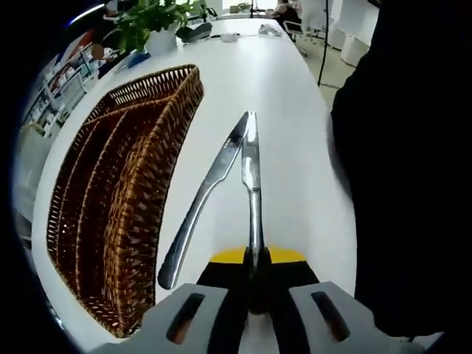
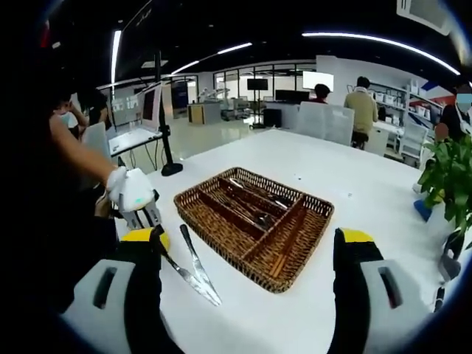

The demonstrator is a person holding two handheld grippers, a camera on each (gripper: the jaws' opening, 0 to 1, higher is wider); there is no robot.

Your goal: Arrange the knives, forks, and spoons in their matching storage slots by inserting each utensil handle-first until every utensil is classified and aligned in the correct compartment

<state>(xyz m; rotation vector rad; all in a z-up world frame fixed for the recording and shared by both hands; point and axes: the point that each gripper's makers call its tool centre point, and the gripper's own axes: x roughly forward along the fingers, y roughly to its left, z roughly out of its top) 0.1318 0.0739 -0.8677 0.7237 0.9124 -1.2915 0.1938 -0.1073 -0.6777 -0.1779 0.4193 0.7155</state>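
the left gripper [image 1: 254,295] clamped a table knife [image 1: 251,177] by its handle beside a second knife [image 1: 203,203], the wicker tray [image 1: 110,192] at nine o'clock, while the right gripper [image 2: 247,276] stood wide; a loose pinch could let the blade swivel and snag the weave.

We see the left gripper [image 1: 254,291] as two pale grey blocky jaw housings, each with a dark slanted oblong slot, and black jaw arms tipped in yellow between them. The right gripper [image 2: 247,254] matches: light grey housings with dark rounded slots, tall black jaws capped with yellow pads. Beside the wicker tray [image 2: 221,221], the left gripper appears again as a white casing over dark metal parts. The person wears what looks like a dark, probably black garment [image 1: 405,169], though the view there is too shadowed for detail.
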